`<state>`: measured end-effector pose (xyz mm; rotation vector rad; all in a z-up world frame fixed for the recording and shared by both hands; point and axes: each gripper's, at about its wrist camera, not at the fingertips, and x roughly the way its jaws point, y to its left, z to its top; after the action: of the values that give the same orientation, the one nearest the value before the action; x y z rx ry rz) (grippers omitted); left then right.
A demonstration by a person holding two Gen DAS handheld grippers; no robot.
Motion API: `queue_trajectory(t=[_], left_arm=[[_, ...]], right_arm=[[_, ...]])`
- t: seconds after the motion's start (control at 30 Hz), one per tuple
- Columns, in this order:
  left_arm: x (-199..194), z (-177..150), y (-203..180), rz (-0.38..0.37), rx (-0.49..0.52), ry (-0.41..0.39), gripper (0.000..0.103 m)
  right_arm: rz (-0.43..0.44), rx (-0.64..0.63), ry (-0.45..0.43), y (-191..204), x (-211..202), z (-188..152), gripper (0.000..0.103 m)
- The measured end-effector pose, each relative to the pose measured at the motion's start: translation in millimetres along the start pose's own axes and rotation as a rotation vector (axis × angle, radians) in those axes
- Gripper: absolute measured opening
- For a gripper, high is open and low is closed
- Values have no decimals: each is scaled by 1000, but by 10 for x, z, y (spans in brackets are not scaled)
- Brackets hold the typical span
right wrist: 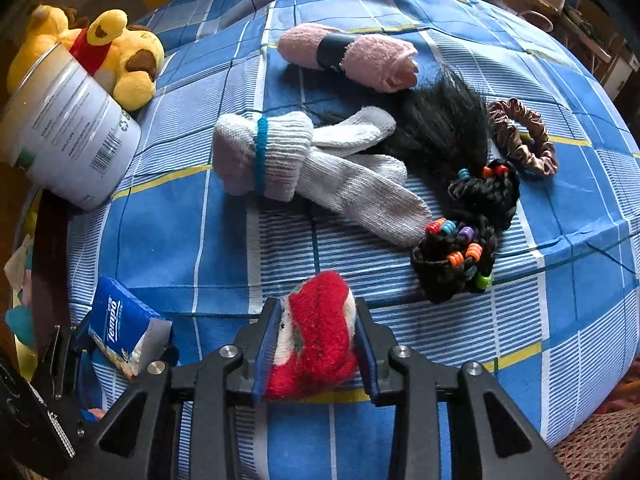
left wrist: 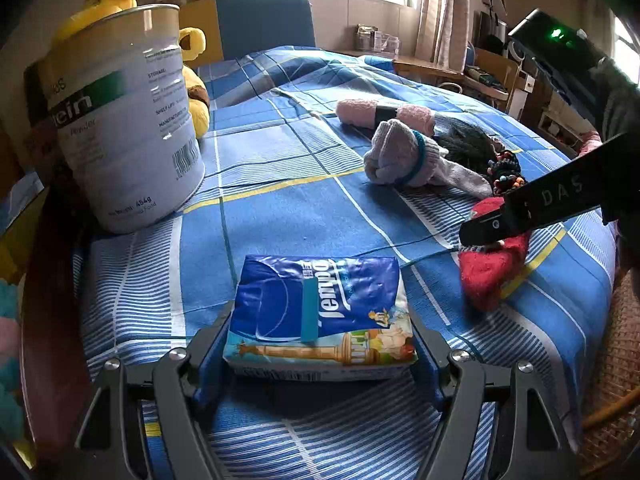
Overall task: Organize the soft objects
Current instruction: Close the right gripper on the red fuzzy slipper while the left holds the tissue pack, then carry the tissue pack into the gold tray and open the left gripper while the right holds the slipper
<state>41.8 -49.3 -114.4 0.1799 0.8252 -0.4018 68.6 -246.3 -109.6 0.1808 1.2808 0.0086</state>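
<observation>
My left gripper [left wrist: 320,340] is shut on a blue Tempo tissue pack [left wrist: 320,312], held just above the blue plaid bedspread [left wrist: 280,208]; the pack also shows in the right wrist view [right wrist: 120,332]. My right gripper [right wrist: 316,344] is shut on a red fuzzy sock [right wrist: 320,340], also seen in the left wrist view [left wrist: 492,272]. On the bed lie a rolled pink towel [right wrist: 352,56], a bundled white sock pair [right wrist: 288,160], a black hairpiece with coloured beads [right wrist: 460,216] and a brown scrunchie [right wrist: 524,140].
A white protein-powder tin [left wrist: 128,120] stands at the bed's left, with a yellow plush toy [right wrist: 120,56] behind it. A blue chair [left wrist: 264,24] and cluttered desk [left wrist: 460,72] stand beyond the bed. A wicker surface [left wrist: 616,360] lies at the right edge.
</observation>
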Motion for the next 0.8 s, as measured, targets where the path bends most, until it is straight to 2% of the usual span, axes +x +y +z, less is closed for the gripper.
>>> queue_trajectory(t=[0.07,0.2,0.47,0.8], left_arm=[[0,-1,-10,3,2,0,77],[8,17,11,-3,-6,12,75],[-76,116,140,-35,-93,85,73],[-581,287,395,7,-164,-13,73]], right_arm=[[-9,-9,-6,137,-24,14,35],[-17,-23,-14,147,-15,23,36],[-24,-36,-22,173,6,35,35],[-38,-53,-25,190,3,33,36]])
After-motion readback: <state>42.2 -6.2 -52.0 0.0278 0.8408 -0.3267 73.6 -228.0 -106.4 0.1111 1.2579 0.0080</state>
